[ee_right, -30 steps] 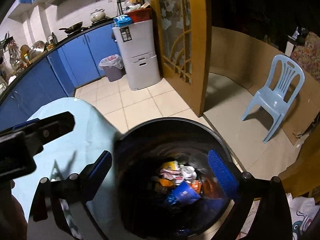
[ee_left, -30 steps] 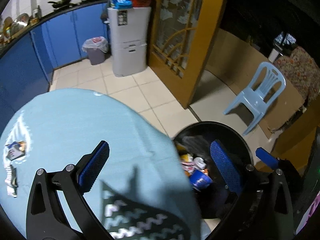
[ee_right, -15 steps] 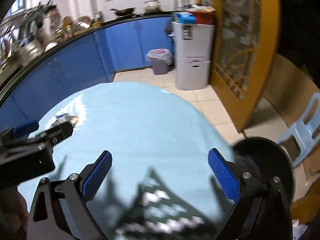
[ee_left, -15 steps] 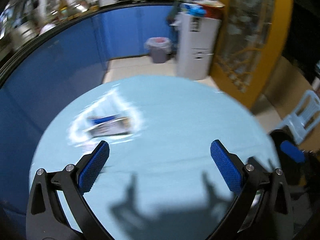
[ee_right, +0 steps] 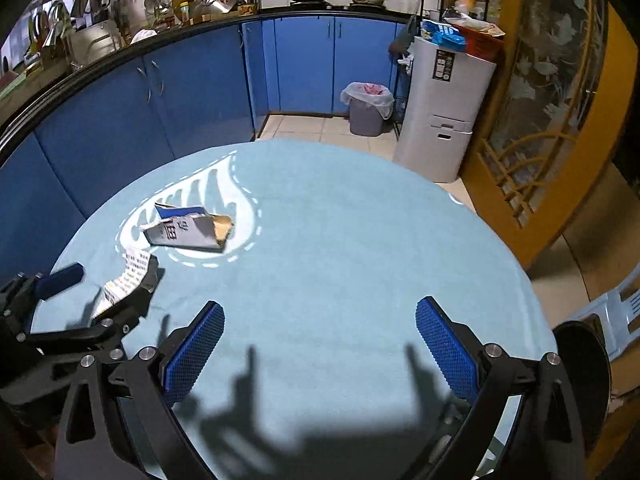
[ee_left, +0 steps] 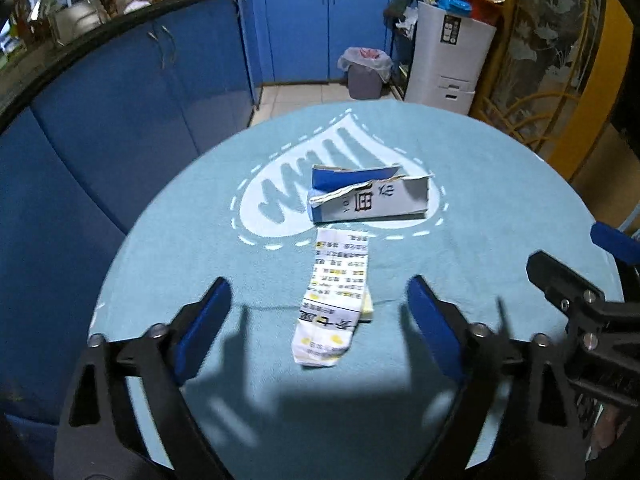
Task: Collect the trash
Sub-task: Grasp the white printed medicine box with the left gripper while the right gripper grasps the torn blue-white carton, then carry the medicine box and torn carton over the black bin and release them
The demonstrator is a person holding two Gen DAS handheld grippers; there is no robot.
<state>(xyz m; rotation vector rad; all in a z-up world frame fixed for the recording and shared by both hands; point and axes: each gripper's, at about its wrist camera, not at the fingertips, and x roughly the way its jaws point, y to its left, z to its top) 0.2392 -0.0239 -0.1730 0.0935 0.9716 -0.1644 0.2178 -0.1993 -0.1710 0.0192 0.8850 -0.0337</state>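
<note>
A torn blue and white carton (ee_left: 370, 198) lies on the round table with the light blue cloth (ee_left: 500, 216). A folded printed leaflet (ee_left: 334, 294) lies just in front of it. My left gripper (ee_left: 318, 312) is open and empty, its jaws either side of the leaflet's near end, above the cloth. In the right wrist view the carton (ee_right: 186, 230) and leaflet (ee_right: 128, 276) lie far left. My right gripper (ee_right: 316, 340) is open and empty over bare cloth. The black trash bin (ee_right: 584, 354) stands past the table's right edge.
Blue kitchen cabinets (ee_right: 160, 96) curve behind the table. A lined grey waste bin (ee_right: 366, 108) and a white drawer unit (ee_right: 444, 108) stand on the tiled floor beyond. A wooden door frame (ee_right: 560, 160) is at the right, with a pale blue plastic chair (ee_right: 624, 312) beside the black bin.
Both grippers have swung left from over the black bin to over the table. The carton and leaflet have come into the middle of the left wrist view. Both grippers stay open.
</note>
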